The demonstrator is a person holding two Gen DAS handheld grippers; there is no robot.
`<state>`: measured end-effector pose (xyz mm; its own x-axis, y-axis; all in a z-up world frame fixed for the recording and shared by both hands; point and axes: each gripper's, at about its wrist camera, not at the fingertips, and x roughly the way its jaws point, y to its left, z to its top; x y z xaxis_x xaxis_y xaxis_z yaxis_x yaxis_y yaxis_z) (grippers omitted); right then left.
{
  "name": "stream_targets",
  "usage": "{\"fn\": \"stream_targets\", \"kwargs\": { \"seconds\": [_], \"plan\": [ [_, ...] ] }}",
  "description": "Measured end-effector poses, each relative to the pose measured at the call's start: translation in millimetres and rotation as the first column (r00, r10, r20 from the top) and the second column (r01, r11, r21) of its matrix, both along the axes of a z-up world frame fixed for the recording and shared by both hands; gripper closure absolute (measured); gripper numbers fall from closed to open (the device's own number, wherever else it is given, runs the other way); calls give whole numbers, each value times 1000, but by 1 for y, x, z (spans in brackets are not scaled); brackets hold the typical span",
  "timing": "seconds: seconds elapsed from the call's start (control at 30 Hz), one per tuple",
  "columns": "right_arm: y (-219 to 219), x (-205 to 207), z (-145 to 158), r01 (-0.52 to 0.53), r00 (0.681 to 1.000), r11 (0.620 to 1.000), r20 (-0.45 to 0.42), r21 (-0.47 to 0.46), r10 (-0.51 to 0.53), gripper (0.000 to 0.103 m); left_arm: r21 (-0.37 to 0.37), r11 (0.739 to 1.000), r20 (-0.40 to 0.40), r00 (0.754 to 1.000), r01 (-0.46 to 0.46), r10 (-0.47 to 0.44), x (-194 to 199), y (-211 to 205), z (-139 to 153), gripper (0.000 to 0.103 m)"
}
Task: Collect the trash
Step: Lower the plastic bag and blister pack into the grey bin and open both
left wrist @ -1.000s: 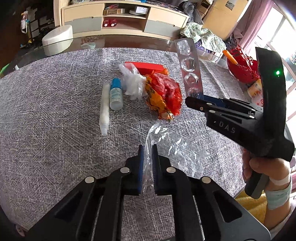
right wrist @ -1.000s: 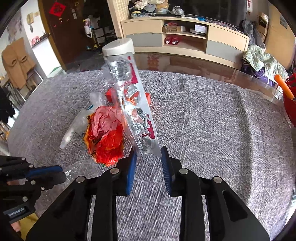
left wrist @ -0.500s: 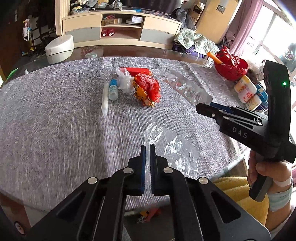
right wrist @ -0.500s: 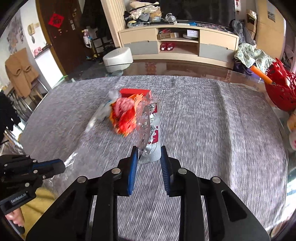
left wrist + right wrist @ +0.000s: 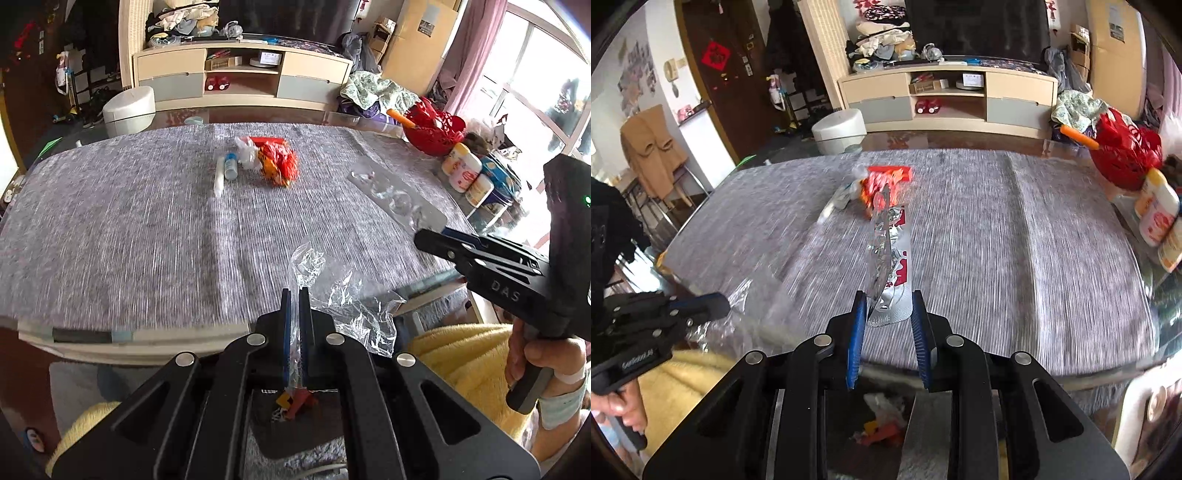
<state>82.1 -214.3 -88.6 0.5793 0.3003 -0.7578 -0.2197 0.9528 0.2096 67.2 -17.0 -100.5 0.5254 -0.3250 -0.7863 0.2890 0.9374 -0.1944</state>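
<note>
Your left hand-held gripper (image 5: 294,306) was clenched on one clear plastic wrapper (image 5: 354,299), held off the near edge of the table (image 5: 110,229). Your right hand-held gripper (image 5: 888,317) grasped one silver blister pack (image 5: 890,258) by its near end; its red print was too blurred to read. Four pieces stayed far on the table: a red-orange wrapper (image 5: 279,162), a red box (image 5: 267,141) half hidden behind it, a small bottle (image 5: 231,168), a white tube (image 5: 219,181). "DAS" showed on the right hand-held gripper's side.
</note>
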Motion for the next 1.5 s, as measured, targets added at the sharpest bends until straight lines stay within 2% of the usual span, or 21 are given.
{"fn": "stream_targets", "kwargs": {
  "seconds": [0.3, 0.53, 0.77, 0.9, 1.03, 1.17, 1.37, 1.5],
  "plan": [
    [5, -70, -23, -28, 997, 999, -67, 30, 30, 77, 19, 1000, -26, 1000, 6, -5, -54, 2, -27, 100],
    [14, -105, -56, -55, 987, 998, -151, 14, 56, 77, 51, 999, -78, 997, 7, -3, -81, 7, -66, 100],
    [20, -105, -100, -50, 964, 999, -261, -4, 47, 77, 82, 997, -150, 989, 13, -1, -92, 5, -112, 100],
    [23, -101, -138, -45, 932, 999, -360, 30, 53, 77, 100, 995, -185, 983, 24, -5, -91, 1, -138, 100],
    [26, -96, -169, -33, 907, 999, -420, 21, 39, 77, 110, 994, -226, 974, 27, -2, -86, -2, -161, 100],
    [30, -91, -187, -31, 897, 999, -441, -13, 22, 77, 98, 995, -280, 960, 33, -4, -79, -3, -183, 100],
    [37, -83, -199, -46, 891, 998, -454, -51, 18, 77, 69, 997, -330, 944, 22, 2, -69, -3, -198, 99],
    [41, -78, -207, -43, 887, 997, -461, -70, 5, 74, 60, 998, -338, 941, 9, 12, -59, -2, -199, 87]
  ]
}}
